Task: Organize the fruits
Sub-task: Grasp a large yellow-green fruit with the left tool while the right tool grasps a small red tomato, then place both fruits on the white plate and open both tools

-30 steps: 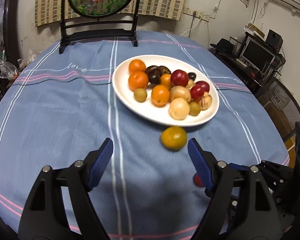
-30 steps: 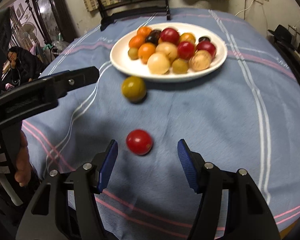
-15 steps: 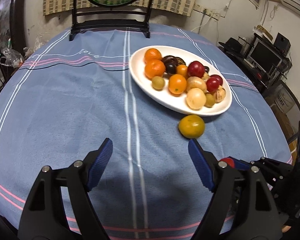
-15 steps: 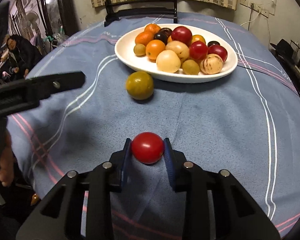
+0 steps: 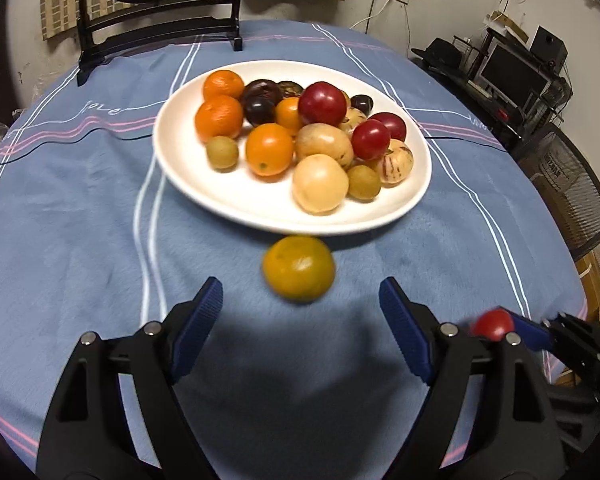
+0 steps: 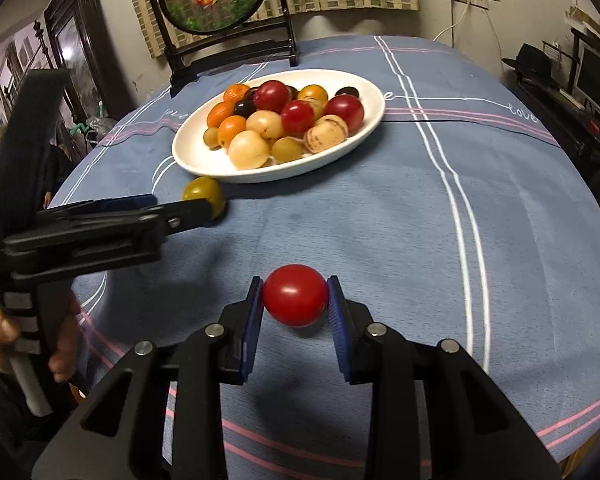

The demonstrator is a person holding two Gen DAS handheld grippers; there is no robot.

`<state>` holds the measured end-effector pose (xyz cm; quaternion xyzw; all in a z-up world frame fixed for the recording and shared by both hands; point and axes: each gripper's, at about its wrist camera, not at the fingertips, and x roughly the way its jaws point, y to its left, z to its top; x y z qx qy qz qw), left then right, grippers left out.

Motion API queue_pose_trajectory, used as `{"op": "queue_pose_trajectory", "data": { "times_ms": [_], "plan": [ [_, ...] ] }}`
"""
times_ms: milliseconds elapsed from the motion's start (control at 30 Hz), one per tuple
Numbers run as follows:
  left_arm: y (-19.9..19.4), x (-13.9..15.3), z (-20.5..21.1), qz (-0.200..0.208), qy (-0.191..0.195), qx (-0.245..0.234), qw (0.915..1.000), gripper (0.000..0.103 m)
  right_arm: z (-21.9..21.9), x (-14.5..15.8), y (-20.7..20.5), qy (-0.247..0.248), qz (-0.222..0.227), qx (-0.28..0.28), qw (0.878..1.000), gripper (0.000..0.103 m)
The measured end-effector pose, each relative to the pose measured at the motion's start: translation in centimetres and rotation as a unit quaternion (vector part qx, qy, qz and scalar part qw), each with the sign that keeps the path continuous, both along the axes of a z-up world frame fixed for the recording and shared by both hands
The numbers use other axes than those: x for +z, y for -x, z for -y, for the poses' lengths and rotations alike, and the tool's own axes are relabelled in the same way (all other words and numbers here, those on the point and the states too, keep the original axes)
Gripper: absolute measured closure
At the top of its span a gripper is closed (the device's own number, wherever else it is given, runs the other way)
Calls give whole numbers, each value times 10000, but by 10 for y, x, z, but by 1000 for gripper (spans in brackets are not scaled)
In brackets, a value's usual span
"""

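Progress: most fruits fill plate (image 5: 414,200) | right claw (image 6: 295,304) grips red tomato (image 6: 295,295) | left claw (image 5: 300,312) spread, yellow-green citrus (image 5: 299,268) at 12 o'clock, left on counter (image 5: 60,240)

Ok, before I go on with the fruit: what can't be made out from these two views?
- Yellow-green citrus: motion-blurred in the left wrist view; in the right wrist view the left gripper covers part of it, so contact cannot be told.
- Red tomato: underside hidden, so lifted or resting on the tablecloth is unclear.
- White plate: fruit at the back is hidden behind the fruit in front.
- Right gripper: mostly behind the left one in the left wrist view.
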<state>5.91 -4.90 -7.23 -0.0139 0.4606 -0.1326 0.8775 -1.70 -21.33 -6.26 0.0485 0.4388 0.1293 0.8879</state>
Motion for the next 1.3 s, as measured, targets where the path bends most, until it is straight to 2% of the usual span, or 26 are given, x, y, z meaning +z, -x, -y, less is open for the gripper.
{"op": "queue_pose_trajectory", "data": {
  "times_ms": [200, 300, 367, 433, 733, 867, 1000, 1133, 1300],
  "plan": [
    [-13, -10, 13, -55, -161, 16, 9999, 26, 10, 0, 1, -116, -40, -45, 9999, 71],
    [-18, -16, 12, -152, -158, 54, 9997, 41, 11, -1, 0, -138, -63, -51, 9999, 71],
    [-19, -17, 11, -69, -271, 148, 9995, 59, 8, -1, 0, -124, -76, -30, 9999, 71],
    [-20, -17, 8, -83, -167, 108, 9998, 61, 5, -1, 0, -113, -101, 6, 9999, 71],
    [7, -8, -16, -126, 320, 61, 9994, 62, -10, 1, -3, -7, -143, 67, 9999, 71],
    [20, 8, -33, 59, 483, 73, 9988, 62, -17, 5, -12, -55, -158, 140, 9998, 71],
    [18, 33, -48, 370, 496, 64, 9981, 62, -22, 22, -28, 125, 27, 166, 9998, 71],
    [-13, 57, -54, 485, 324, 100, 9982, 62, -25, 43, -60, 248, 217, 183, 9993, 71],
    [-81, 82, -39, 587, 98, 29, 9982, 61, -33, 58, -123, 309, 323, 96, 9990, 71]
  ]
}}
